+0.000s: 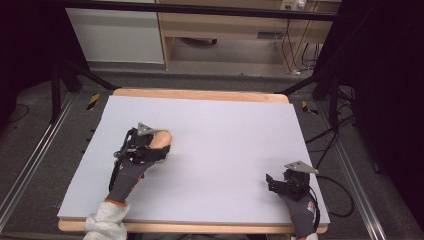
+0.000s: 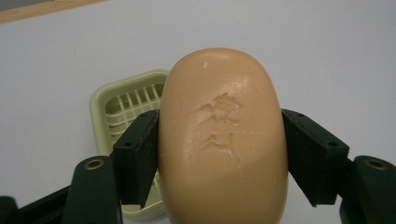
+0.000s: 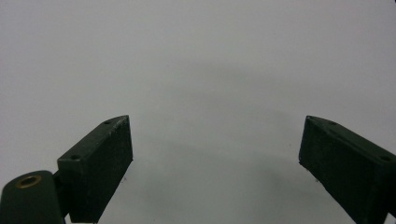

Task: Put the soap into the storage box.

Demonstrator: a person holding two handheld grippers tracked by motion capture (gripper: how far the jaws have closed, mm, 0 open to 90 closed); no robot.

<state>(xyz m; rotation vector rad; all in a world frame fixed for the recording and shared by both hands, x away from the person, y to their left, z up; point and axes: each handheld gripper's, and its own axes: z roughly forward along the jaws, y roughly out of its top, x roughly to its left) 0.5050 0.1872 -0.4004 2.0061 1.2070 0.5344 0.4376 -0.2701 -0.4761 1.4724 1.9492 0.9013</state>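
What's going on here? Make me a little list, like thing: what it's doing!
left gripper: shut on the soap, one jaw on each long side
soap: peach bar with a stamped mark on top, held above the dish
dish: pale green, slatted inside, on the table, partly hidden behind the soap
right gripper: open, jaws wide apart, nothing between them
table: flat pale sheet on a wooden board
right gripper's place: near the table's front right corner, far from the soap
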